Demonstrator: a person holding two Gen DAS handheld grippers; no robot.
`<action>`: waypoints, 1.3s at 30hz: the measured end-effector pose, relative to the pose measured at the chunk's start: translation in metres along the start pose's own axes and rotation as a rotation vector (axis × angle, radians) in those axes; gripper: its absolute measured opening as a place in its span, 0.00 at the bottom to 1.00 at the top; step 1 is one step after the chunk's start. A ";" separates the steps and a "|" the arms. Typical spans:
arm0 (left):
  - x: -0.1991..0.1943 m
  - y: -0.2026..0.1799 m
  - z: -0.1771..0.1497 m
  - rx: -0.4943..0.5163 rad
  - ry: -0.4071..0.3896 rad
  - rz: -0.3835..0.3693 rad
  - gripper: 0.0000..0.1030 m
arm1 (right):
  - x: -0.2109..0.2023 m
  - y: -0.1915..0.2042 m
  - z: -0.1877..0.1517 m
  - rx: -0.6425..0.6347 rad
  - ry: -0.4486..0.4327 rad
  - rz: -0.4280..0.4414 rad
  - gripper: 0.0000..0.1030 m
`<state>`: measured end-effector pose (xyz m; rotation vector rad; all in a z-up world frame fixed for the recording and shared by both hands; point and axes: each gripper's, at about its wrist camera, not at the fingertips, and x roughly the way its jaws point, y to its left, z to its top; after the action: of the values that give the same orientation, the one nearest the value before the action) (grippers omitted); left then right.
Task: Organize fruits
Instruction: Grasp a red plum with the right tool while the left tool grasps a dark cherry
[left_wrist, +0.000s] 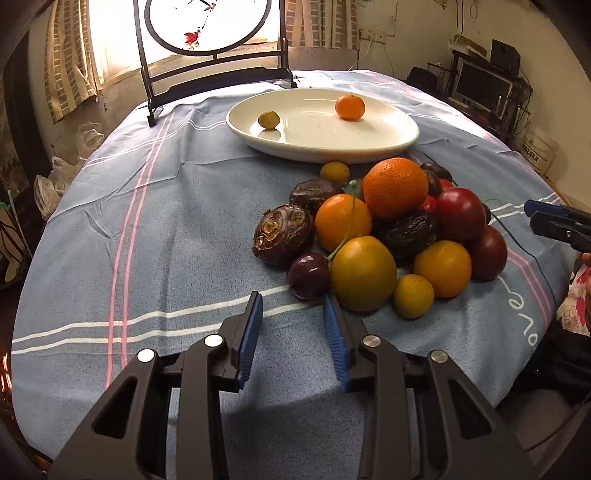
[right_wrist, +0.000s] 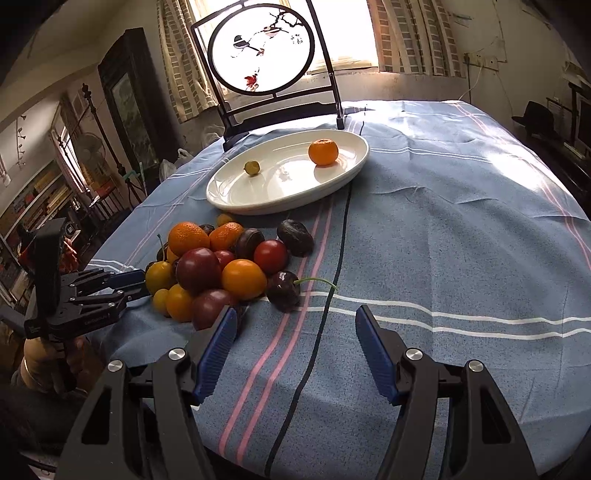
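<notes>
Barely begun: the white plate (left_wrist: 388, 146), at twelve o'clock, holds only a small orange (left_wrist: 349, 107) and what looks like a cut, greenish fruit (left_wrist: 269, 120). The fruit pile (left_wrist: 384, 229) waits at one o'clock. The left gripper (left_wrist: 293, 299) and right gripper (right_wrist: 295, 314) both gape, empty.

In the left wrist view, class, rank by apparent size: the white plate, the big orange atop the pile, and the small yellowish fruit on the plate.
1. white plate
2. big orange, though nearer the camera
3. small yellowish fruit, farthest and clearly smallest
</notes>
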<state>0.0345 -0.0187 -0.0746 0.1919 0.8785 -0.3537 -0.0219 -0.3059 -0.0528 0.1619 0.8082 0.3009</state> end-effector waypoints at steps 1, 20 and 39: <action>0.002 0.001 0.002 -0.008 -0.002 -0.009 0.31 | 0.000 0.001 0.000 -0.002 0.000 0.000 0.65; 0.011 -0.001 0.013 -0.047 -0.036 -0.013 0.25 | 0.000 0.005 -0.001 -0.018 0.013 0.011 0.65; -0.033 0.005 0.003 -0.086 -0.110 -0.028 0.25 | 0.056 0.058 0.003 -0.153 0.129 0.112 0.39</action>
<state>0.0191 -0.0073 -0.0472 0.0801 0.7863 -0.3486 0.0052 -0.2335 -0.0739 0.0448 0.9016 0.4808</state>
